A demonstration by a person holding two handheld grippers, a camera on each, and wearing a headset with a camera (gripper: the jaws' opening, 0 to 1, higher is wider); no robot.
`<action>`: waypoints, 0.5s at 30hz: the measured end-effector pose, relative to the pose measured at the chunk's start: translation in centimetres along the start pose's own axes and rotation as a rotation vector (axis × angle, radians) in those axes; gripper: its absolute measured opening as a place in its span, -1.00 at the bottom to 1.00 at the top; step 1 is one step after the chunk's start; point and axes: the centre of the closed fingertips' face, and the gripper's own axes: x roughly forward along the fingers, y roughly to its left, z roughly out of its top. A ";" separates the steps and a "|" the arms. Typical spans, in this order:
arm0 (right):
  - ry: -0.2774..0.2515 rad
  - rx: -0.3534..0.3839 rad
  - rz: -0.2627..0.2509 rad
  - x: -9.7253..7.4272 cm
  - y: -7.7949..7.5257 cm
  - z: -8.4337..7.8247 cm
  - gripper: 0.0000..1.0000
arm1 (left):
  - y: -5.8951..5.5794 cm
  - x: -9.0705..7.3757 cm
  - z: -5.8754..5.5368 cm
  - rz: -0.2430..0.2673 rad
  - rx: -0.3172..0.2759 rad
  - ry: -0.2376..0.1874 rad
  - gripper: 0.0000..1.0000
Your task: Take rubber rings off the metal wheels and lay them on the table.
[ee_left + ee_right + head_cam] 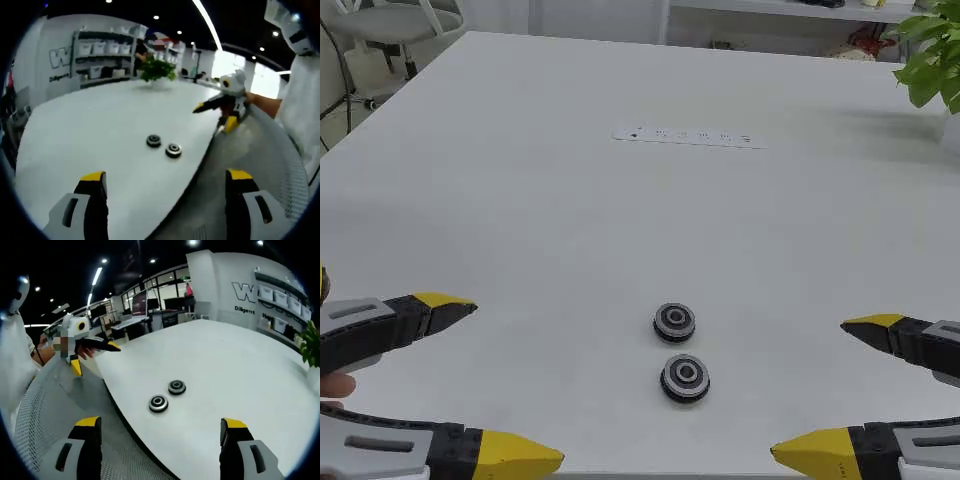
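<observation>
Two metal wheels with black rubber rings lie flat on the white table (520, 200), close to its front edge. The nearer wheel (685, 378) (173, 150) (158, 403) lies just in front of the farther wheel (674, 321) (153, 141) (176, 386). My left gripper (518, 383) (165, 176) hovers open to the left of them, jaws wide apart and holding nothing. My right gripper (808, 389) (160, 423) hovers open to their right, also with nothing in it. Both point inward at the wheels.
A white power strip (687, 136) lies across the middle of the table. A green plant (930, 60) stands at the far right corner. An office chair (390, 25) stands beyond the far left corner. A grey mesh chair back (55, 405) is near the front edge.
</observation>
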 end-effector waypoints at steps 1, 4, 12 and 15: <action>0.000 -0.001 -0.002 0.0 0.0 0.0 0.86 | 0.0 0.0 -0.1 0.002 0.004 0.006 0.91; -0.003 0.000 -0.004 0.0 -0.1 0.1 0.86 | 0.0 0.0 -0.1 -0.001 0.003 0.005 0.91; 0.000 0.001 -0.007 -0.1 -0.2 0.0 0.84 | 0.0 0.0 -0.2 -0.001 0.001 0.012 0.90; 0.004 0.002 -0.006 0.0 -0.1 -0.1 0.84 | 0.1 0.0 -0.2 0.000 0.000 0.008 0.90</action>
